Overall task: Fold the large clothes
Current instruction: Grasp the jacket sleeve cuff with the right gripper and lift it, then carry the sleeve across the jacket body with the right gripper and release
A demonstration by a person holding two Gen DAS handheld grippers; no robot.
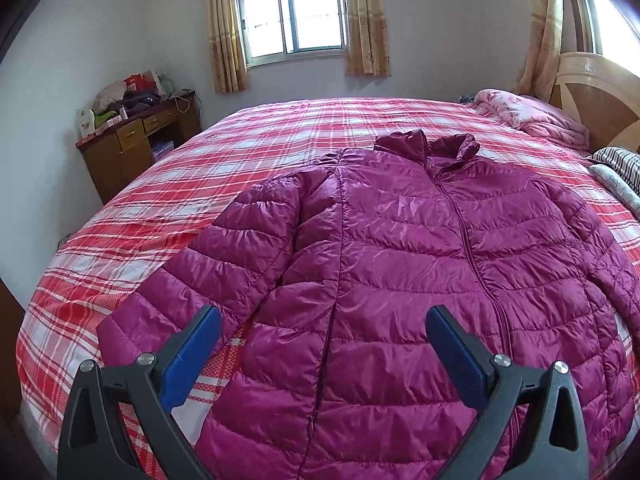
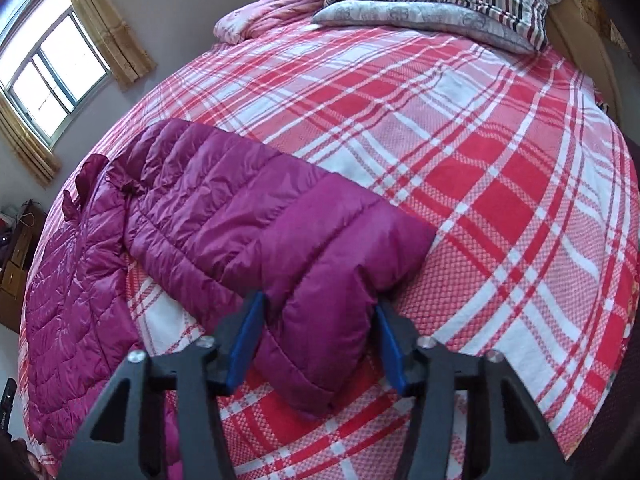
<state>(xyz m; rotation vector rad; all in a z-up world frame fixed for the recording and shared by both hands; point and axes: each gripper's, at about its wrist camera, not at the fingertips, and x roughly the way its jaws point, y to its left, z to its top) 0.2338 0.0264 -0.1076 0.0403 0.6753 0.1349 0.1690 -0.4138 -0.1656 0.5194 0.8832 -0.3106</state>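
A magenta quilted down jacket (image 1: 400, 248) lies front up and zipped on the red plaid bed (image 1: 168, 184), collar toward the far side. My left gripper (image 1: 323, 316) is open and empty, hovering over the jacket's lower left body beside its left sleeve (image 1: 224, 264). In the right wrist view the jacket's other sleeve (image 2: 248, 216) stretches across the bed (image 2: 500, 184). My right gripper (image 2: 320, 312) has its blue pads on either side of the sleeve's cuff end (image 2: 332, 280), jaws partly closed around it; the fabric bunches between them.
A pink folded quilt (image 1: 528, 116) and striped pillows (image 2: 440, 4) lie at the headboard end. A wooden desk (image 1: 132, 148) with clutter stands by the wall under the curtained window (image 1: 294, 12). Bare plaid sheet stretches right of the sleeve.
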